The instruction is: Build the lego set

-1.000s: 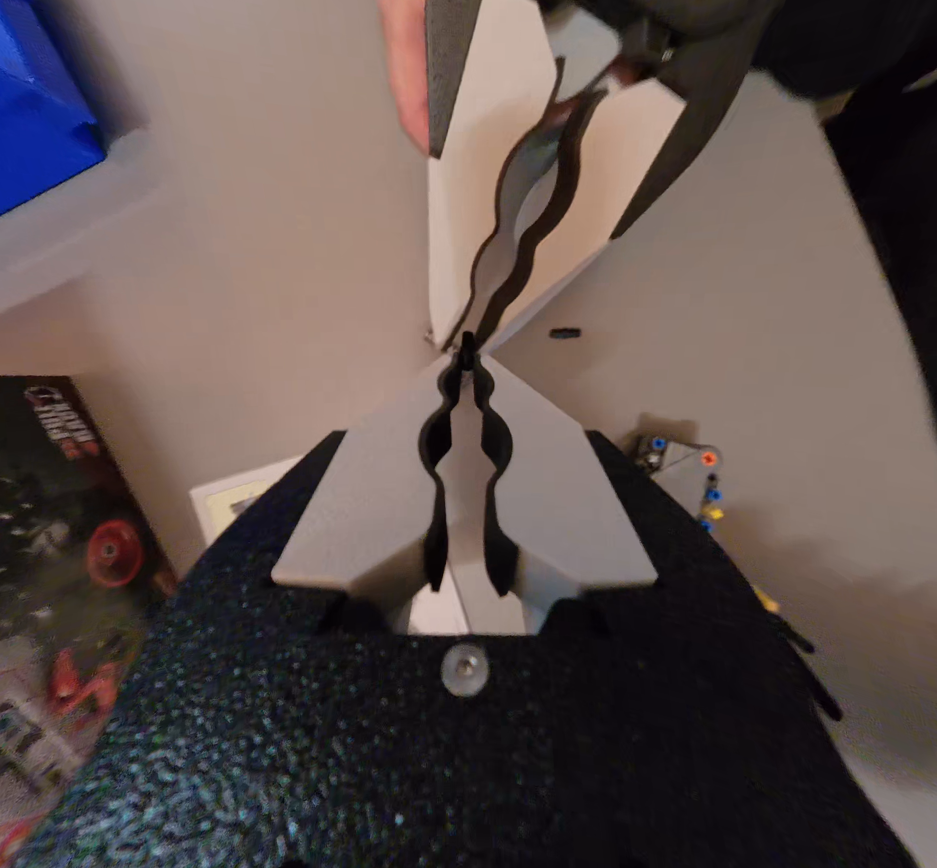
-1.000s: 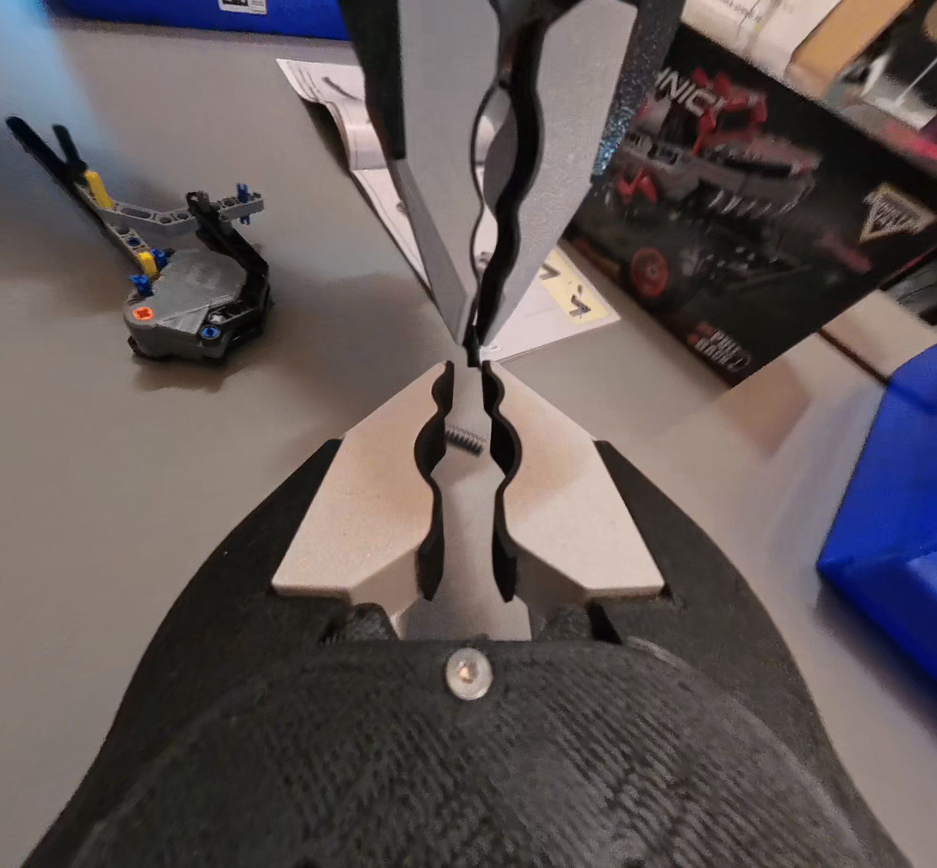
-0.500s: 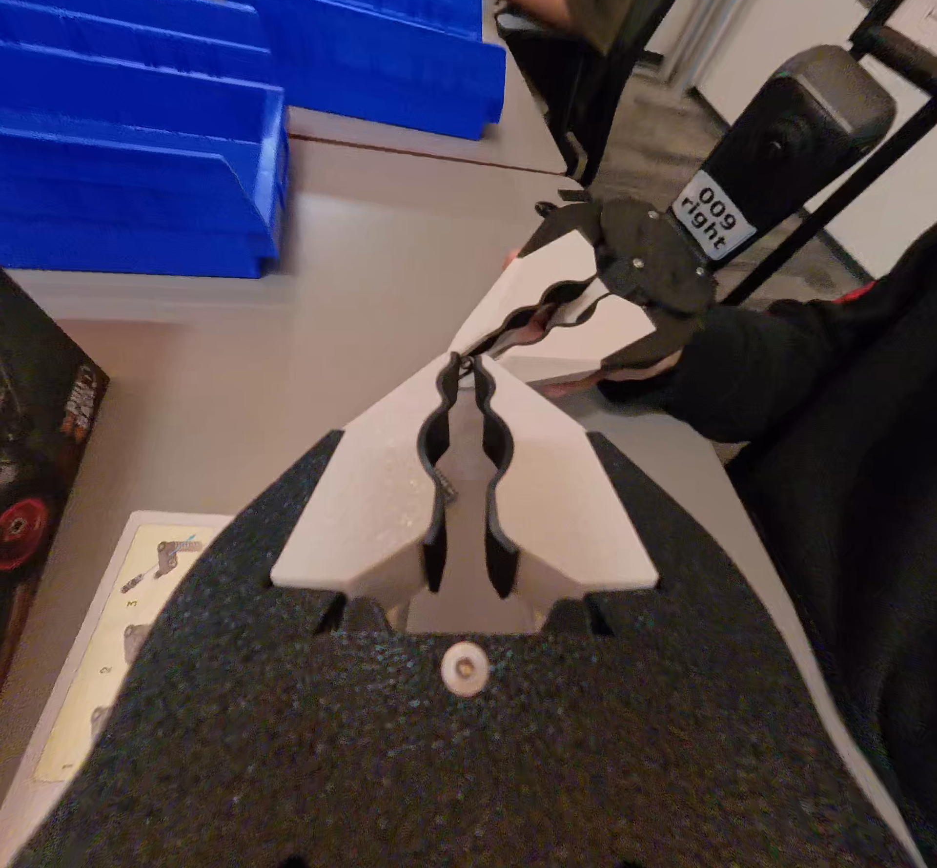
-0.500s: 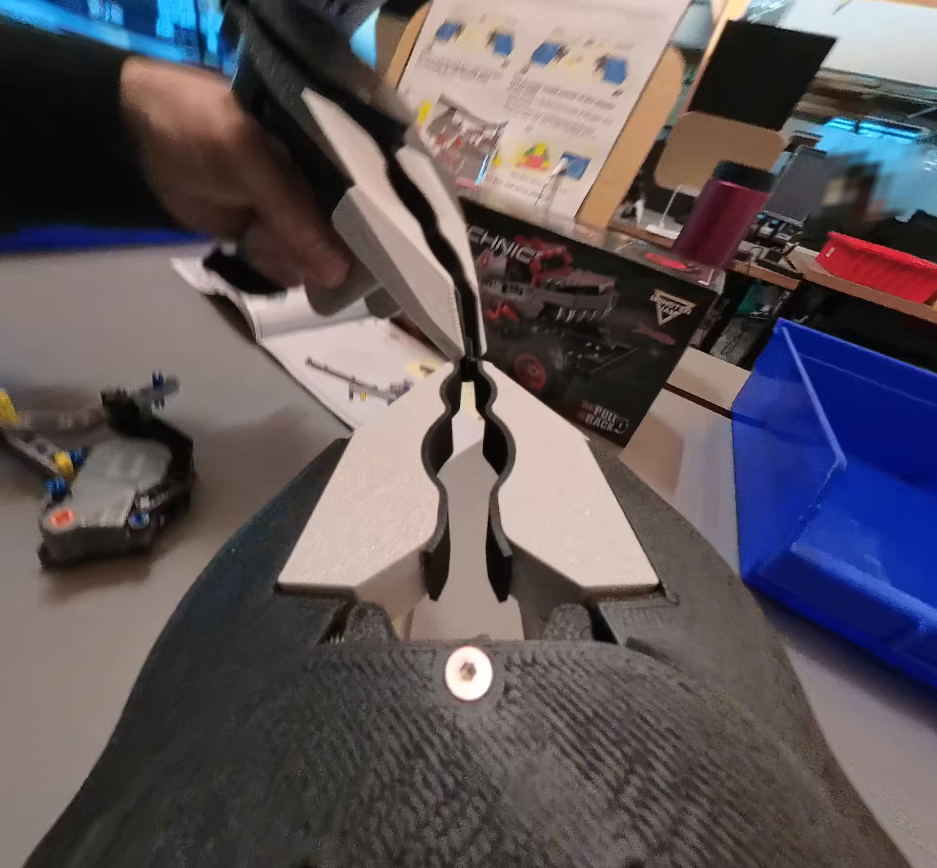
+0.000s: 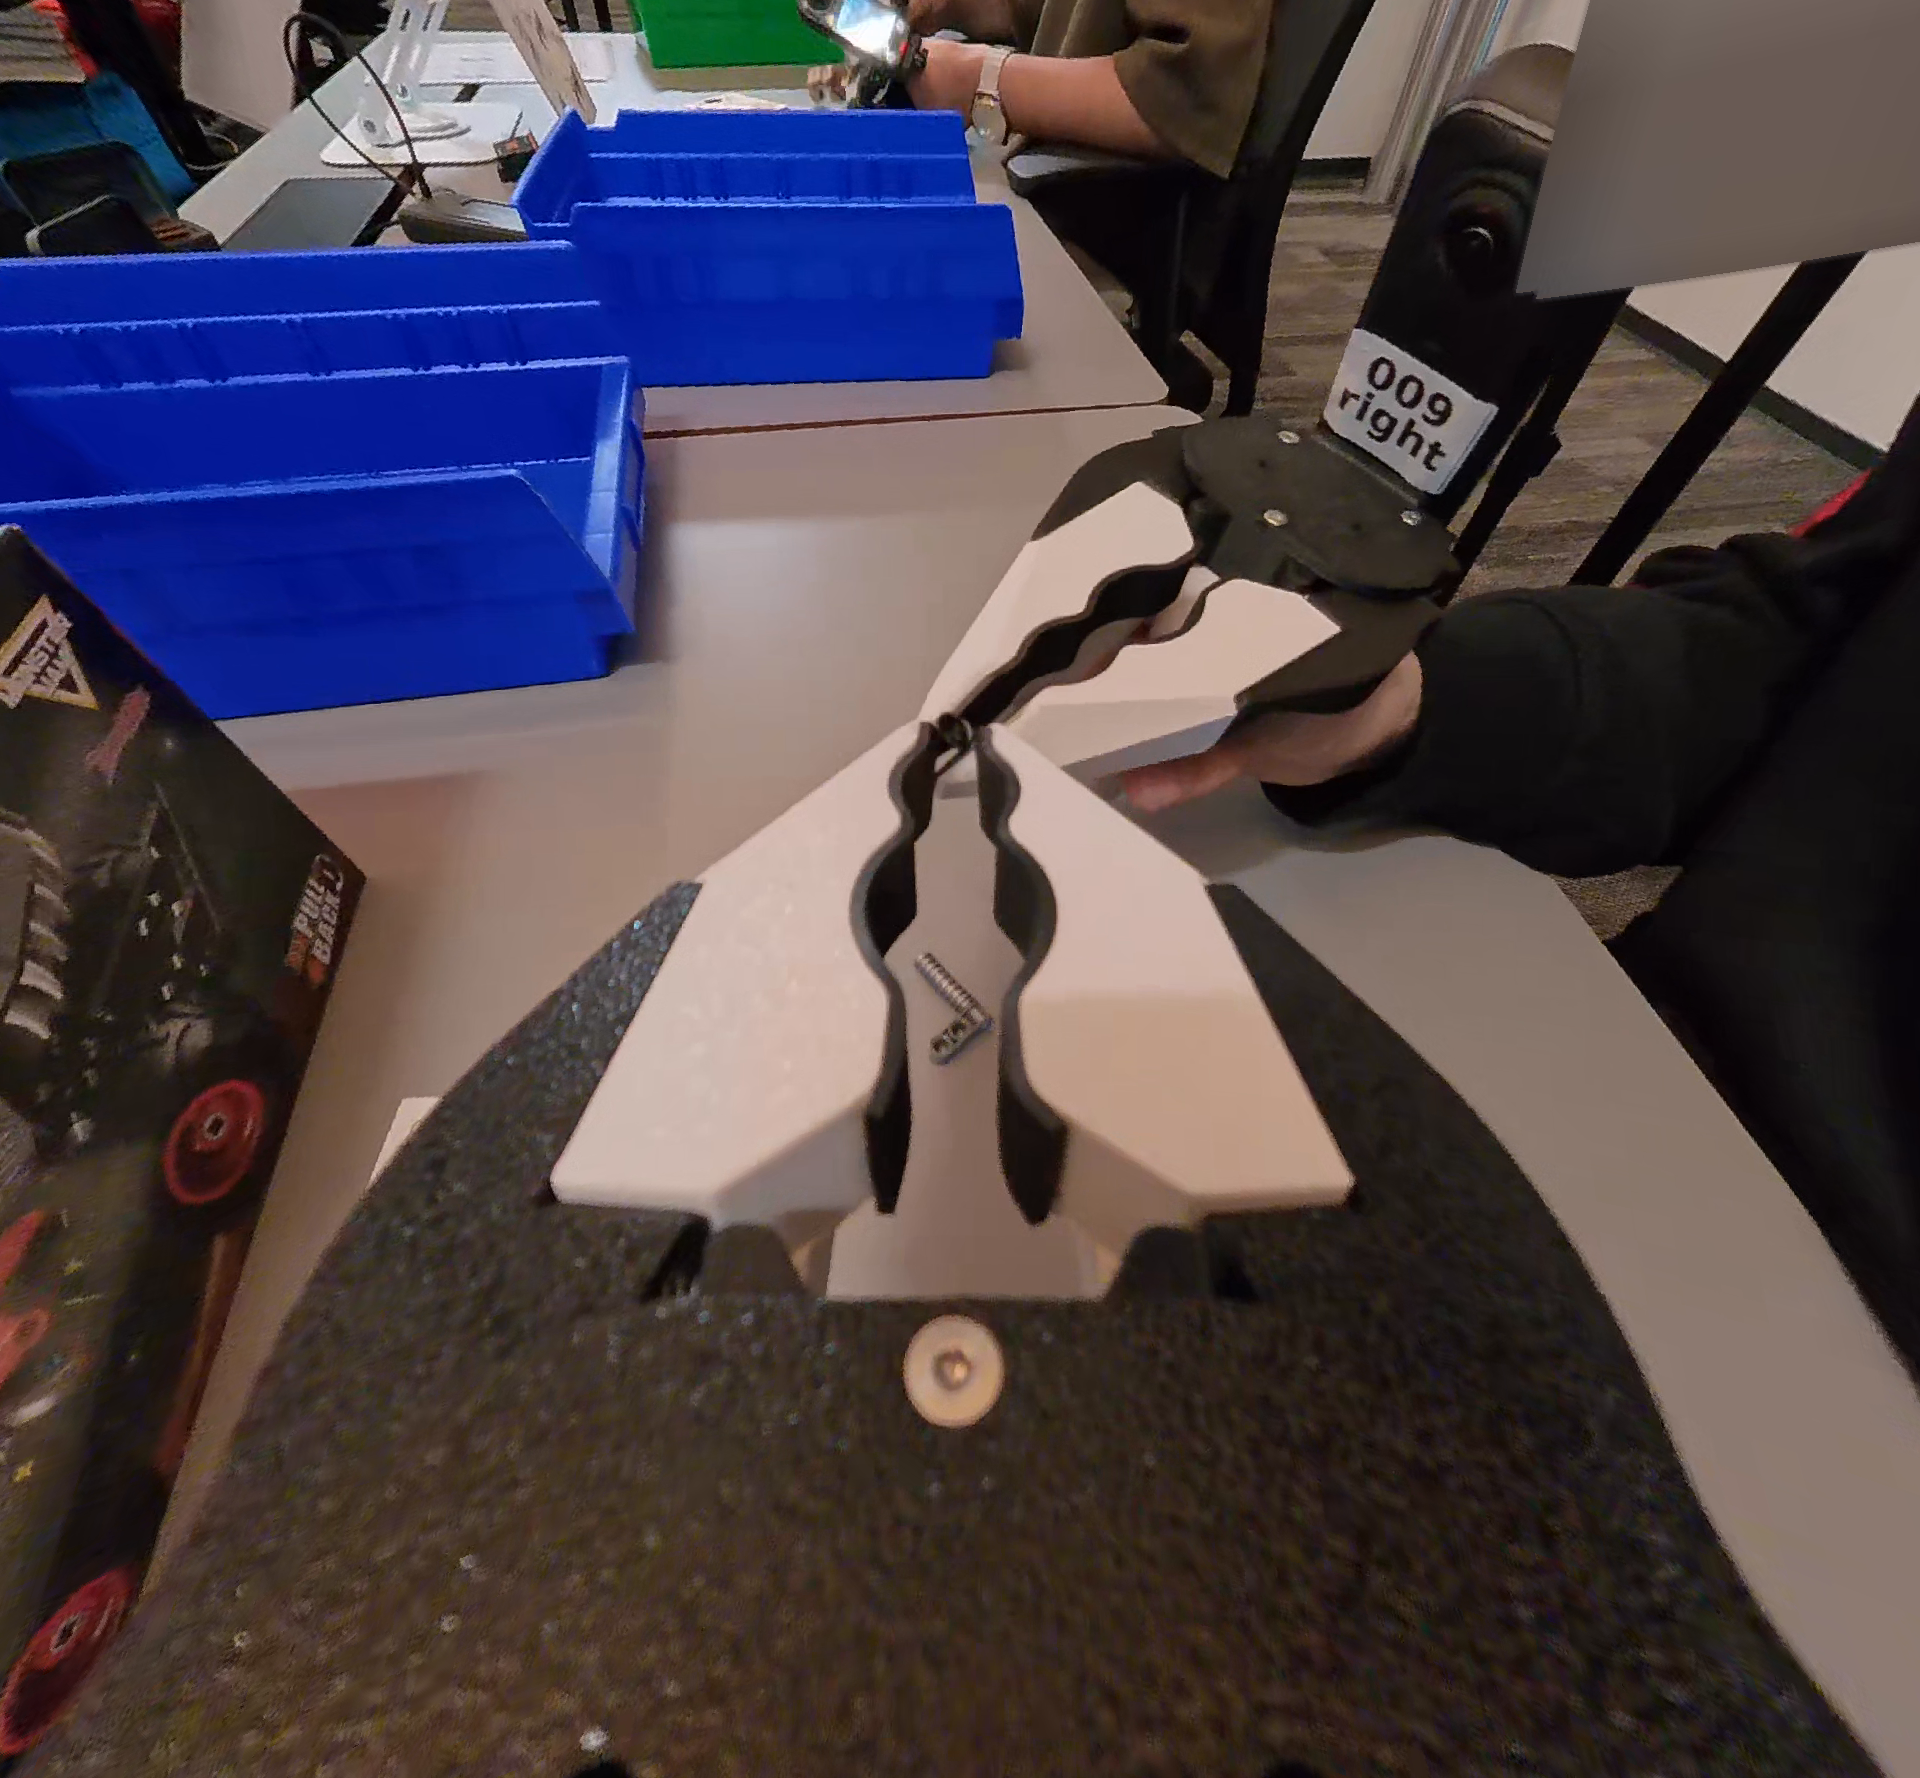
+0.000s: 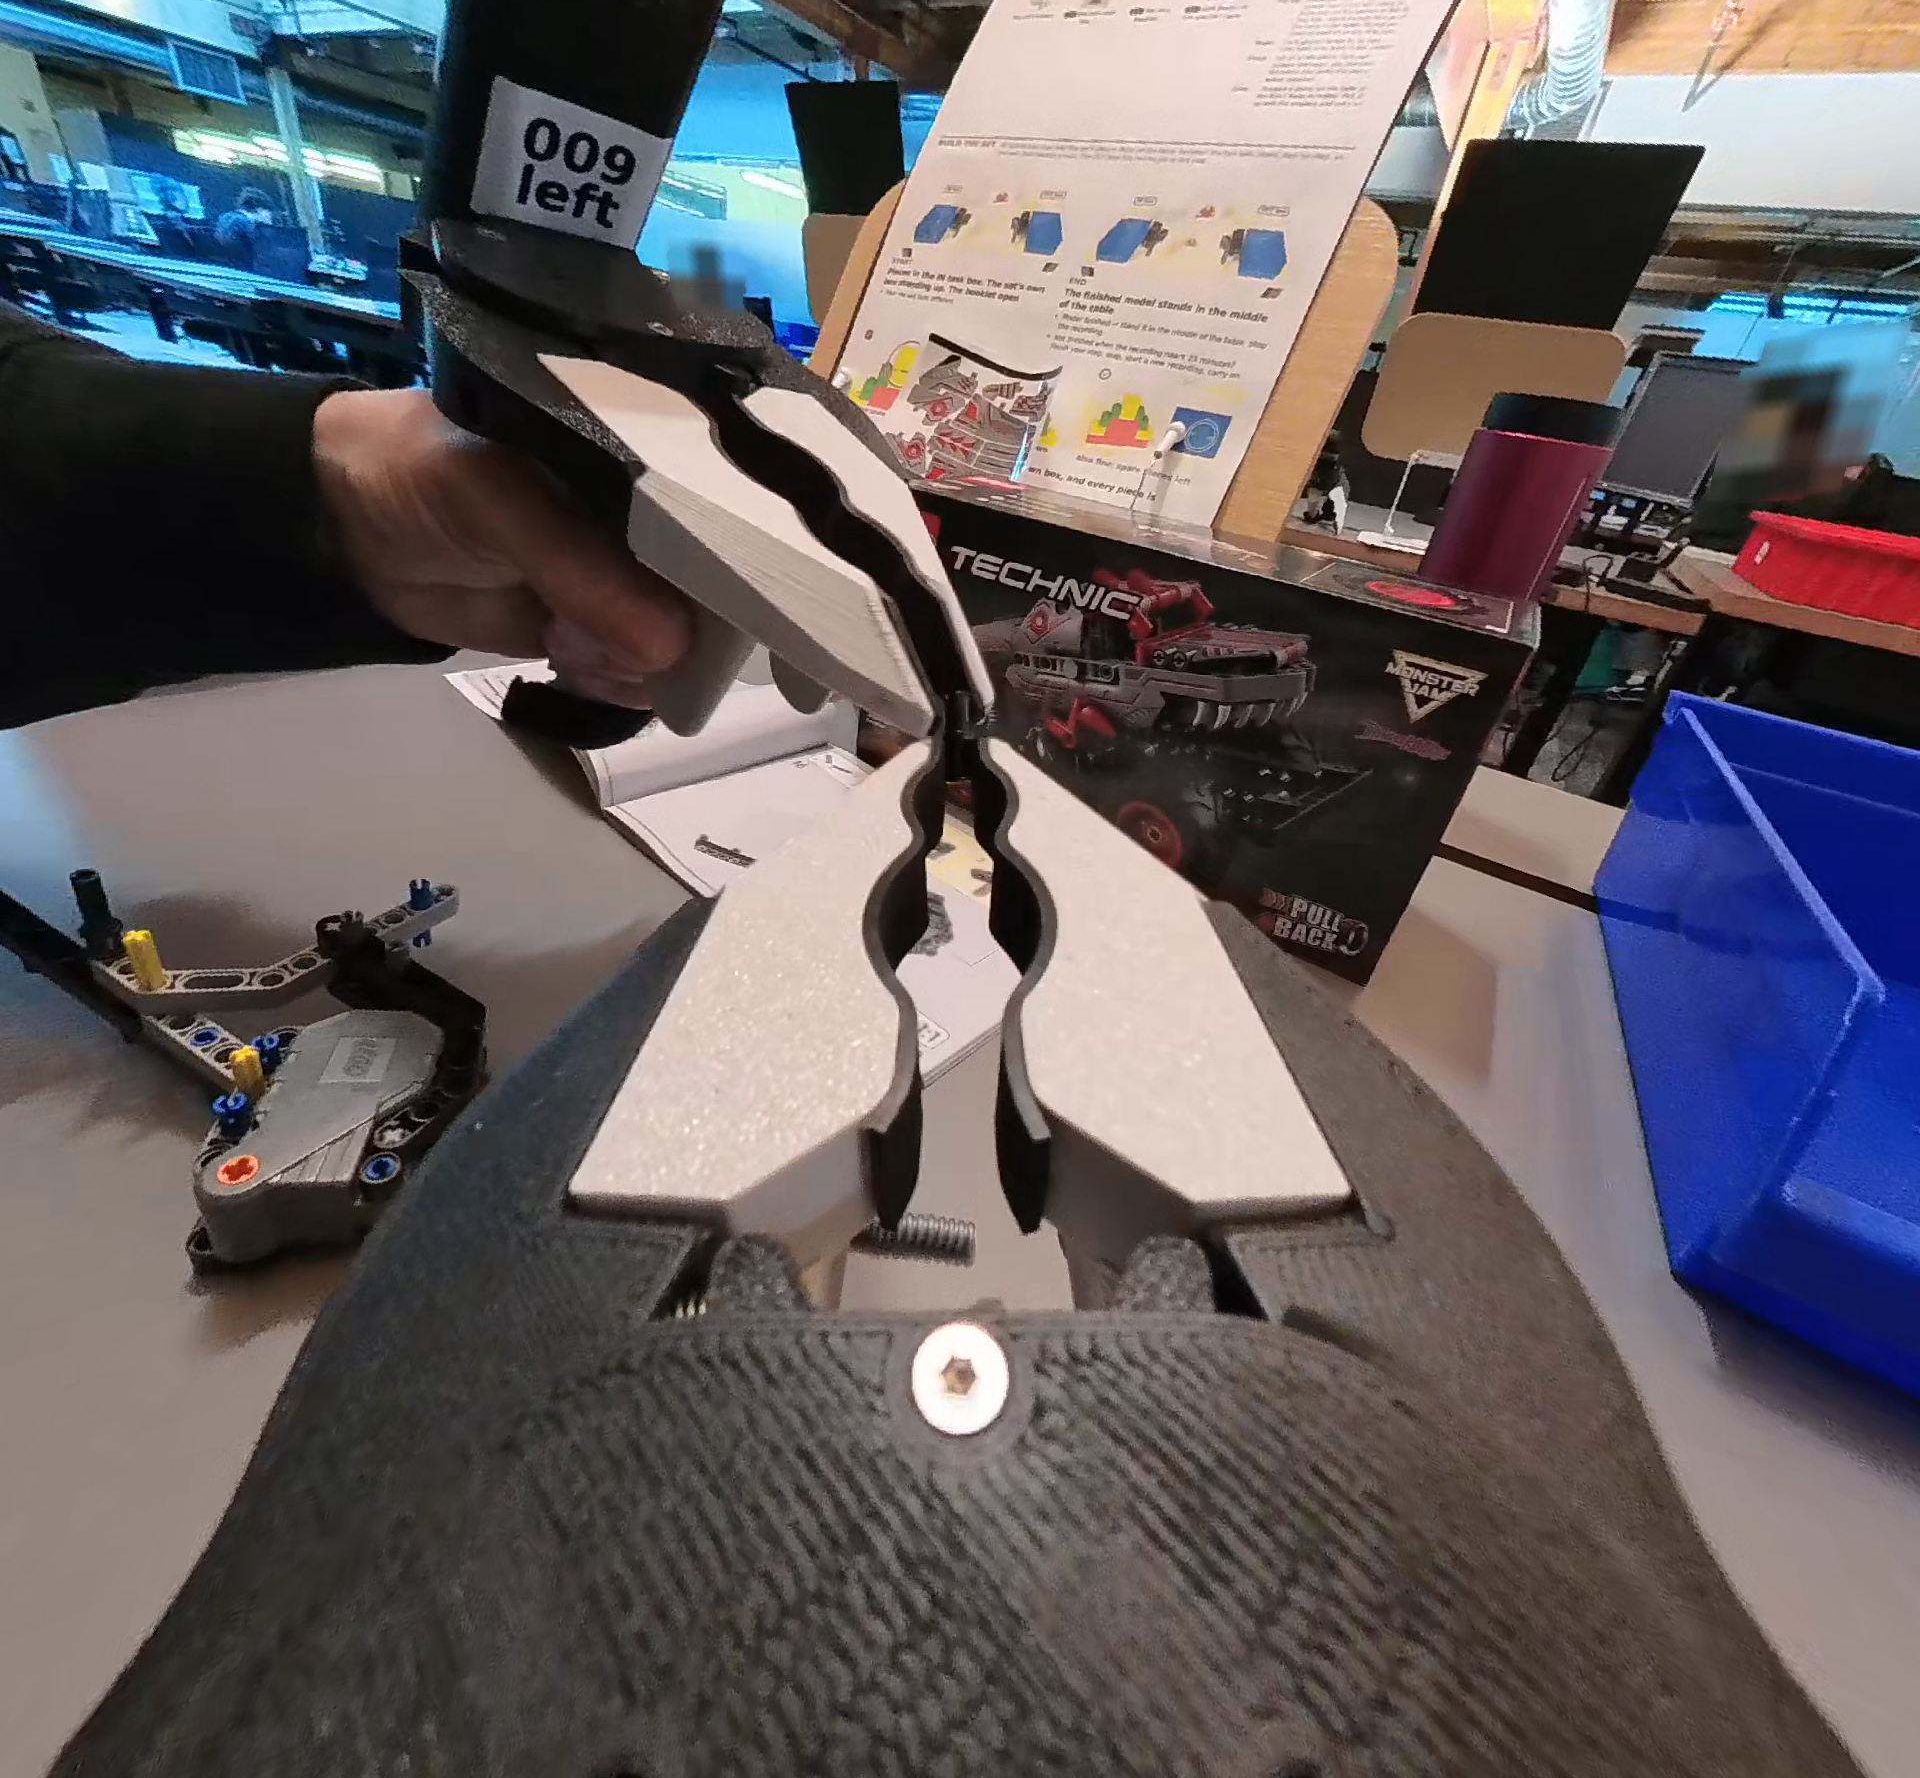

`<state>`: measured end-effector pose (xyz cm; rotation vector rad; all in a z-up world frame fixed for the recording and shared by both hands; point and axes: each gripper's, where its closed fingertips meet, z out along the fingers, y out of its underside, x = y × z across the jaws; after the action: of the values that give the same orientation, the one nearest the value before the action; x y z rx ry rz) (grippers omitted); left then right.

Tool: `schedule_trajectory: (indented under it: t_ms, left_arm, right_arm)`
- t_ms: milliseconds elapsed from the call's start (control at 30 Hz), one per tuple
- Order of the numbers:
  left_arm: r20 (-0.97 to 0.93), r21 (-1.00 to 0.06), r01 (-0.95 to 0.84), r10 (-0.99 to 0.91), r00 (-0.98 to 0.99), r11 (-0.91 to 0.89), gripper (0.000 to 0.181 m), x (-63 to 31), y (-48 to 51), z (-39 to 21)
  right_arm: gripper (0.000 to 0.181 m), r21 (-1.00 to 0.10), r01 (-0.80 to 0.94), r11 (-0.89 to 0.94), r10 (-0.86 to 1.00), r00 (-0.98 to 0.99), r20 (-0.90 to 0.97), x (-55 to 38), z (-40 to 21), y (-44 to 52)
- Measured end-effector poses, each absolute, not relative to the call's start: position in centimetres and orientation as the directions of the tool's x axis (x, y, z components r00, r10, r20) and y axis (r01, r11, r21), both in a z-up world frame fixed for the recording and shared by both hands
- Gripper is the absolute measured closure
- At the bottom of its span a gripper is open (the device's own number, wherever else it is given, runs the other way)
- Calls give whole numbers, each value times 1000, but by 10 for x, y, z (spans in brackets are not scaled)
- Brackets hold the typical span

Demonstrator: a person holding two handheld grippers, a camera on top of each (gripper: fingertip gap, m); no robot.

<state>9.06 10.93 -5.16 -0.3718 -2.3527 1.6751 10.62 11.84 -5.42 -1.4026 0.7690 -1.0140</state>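
My left gripper (image 5: 951, 743) and my right gripper (image 6: 961, 754) are held tip to tip above the table. Both are shut on a small black lego piece (image 5: 948, 727), pinched where the tips meet; it also shows in the right wrist view (image 6: 968, 718). I cannot tell if it is one piece or two joined. The right gripper (image 5: 971, 708) comes in from the right in the left wrist view. The left gripper (image 6: 958, 702) comes down from the upper left in the right wrist view. A partly built grey and black lego model (image 6: 312, 1053) lies on the table to the left.
The lego set box (image 6: 1195, 710) stands behind the tips, also at left (image 5: 125, 897). An open instruction booklet (image 6: 727, 793) lies in front of it. Blue bins stand at the back left (image 5: 312, 481) and at right (image 6: 1766, 1001). A person (image 5: 1091, 14) sits at a far table. Left and right tips are no more than a few centimetres apart.
Both grippers have tilted up from pointing down at the table to nearly level and risen, with their tips staying together on the small black piece.
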Motion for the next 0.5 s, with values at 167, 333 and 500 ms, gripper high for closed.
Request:
schedule_trajectory:
  t_ms: [167, 333, 500]
  left_arm:
    - [75, -951, 34, 336, -939, 307, 177, 90, 108, -50]
    - [142, -935, -18, 331, -933, 354, 179, 89, 107, -55]
    - [58, -918, 69, 305, -951, 391, 179, 95, 108, -66]
  right_arm:
    - [179, -987, 123, -99, -905, 401, 141, 106, -53, 117]
    - [179, -983, 132, -126, -903, 395, 169, 106, -53, 118]
    - [178, -984, 92, -154, -891, 418, 178, 108, -65, 120]
